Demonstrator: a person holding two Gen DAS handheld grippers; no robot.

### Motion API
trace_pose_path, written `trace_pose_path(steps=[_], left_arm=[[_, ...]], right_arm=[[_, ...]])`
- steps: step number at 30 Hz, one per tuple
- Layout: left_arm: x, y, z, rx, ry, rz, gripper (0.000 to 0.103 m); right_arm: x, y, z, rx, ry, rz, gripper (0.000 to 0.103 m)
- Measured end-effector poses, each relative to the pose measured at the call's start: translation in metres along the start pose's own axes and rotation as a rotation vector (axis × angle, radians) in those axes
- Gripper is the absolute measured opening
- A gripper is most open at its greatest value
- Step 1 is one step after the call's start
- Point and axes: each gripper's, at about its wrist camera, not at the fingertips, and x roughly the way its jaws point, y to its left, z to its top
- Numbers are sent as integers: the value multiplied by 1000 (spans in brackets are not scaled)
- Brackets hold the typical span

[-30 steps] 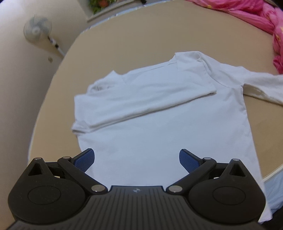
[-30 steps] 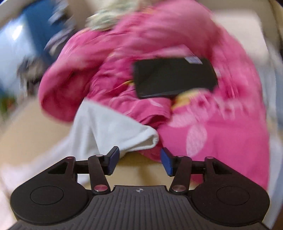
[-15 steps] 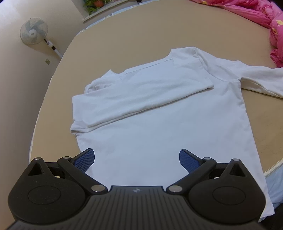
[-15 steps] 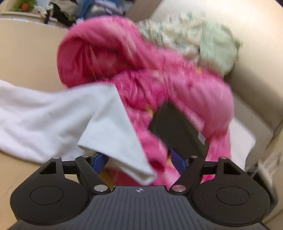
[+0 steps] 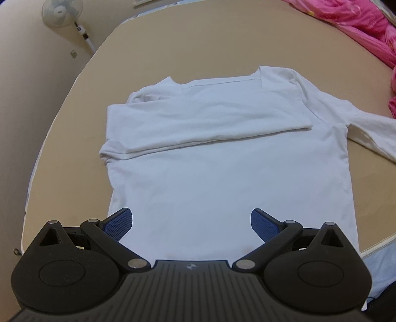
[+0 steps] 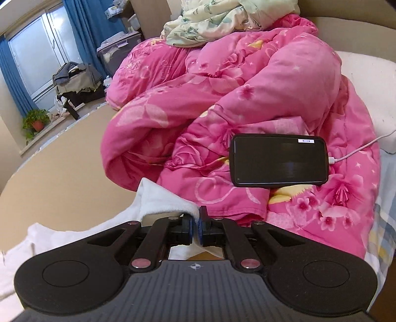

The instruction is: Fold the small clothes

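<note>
White long-sleeved cotton shirt point(image 5: 222, 158) lies flat on the tan bed point(image 5: 198, 42), one sleeve already folded across the chest. Right claw point(image 6: 195, 226) has just closed, pinching the other sleeve's cuff point(image 6: 163, 200); the body lies toward 8 o'clock from it. Left claw point(image 5: 191, 221) hangs wide open, empty, over the hem.

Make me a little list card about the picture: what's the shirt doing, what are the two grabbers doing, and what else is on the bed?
shirt: white long-sleeved shirt lying flat on the tan surface; one sleeve folded across the chest, the other stretched out to the side
left gripper: open, over the shirt's hem, holding nothing
right gripper: just closed, pinching the cuff of the outstretched sleeve
nearby: pink flowered quilt with a black phone on it, charging cable plugged in
room: standing fan
</note>
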Motion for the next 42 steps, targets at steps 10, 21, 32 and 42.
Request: trace_pose_path(steps=[10,21,32,42], left_arm=[[-1,53,-11,-95,9,3,102],[21,156,-43,-315,60,-96,102],[53,294,-99,-520,71,-44,102],[70,329,-120,-568,89,4,102]], right_arm=[[-27,51,11,-44,0,47,4],[-81,198,56,-94,40,271,4],[-72,530,-21,-319,166,521,4],[-29,577,-177,-366,468,602,41]])
